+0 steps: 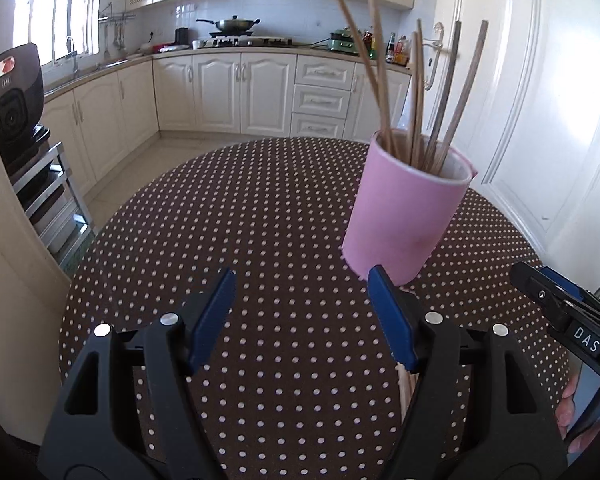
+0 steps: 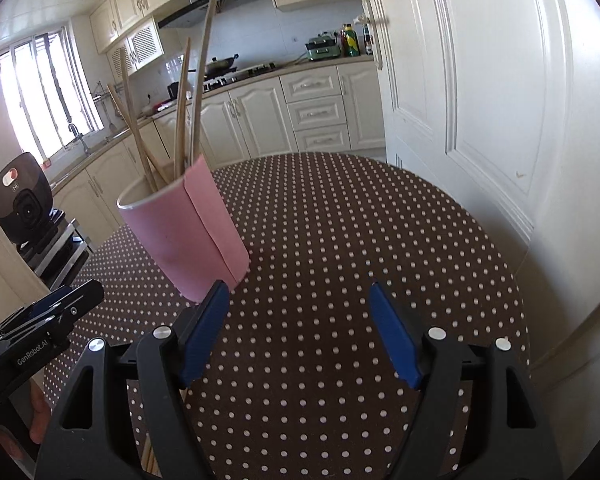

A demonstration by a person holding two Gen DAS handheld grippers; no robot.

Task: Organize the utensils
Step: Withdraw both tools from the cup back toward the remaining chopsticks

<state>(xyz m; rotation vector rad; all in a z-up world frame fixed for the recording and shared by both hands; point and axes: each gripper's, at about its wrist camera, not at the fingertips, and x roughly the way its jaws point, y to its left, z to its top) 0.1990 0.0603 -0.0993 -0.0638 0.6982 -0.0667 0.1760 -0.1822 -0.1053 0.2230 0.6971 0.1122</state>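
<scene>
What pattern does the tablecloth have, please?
The tablecloth is dark brown with small white dots, clearest in the left wrist view.

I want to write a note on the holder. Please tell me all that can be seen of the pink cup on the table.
The pink cup is a tall round holder, white inside, wrapped in a pink sheet whose overlapping edge forms a seam down one side. It stands open end up on the dotted tablecloth, between the two grippers. Several long wooden chopsticks stand in it and lean against its rim, fanning out. No gripper touches it.
</scene>
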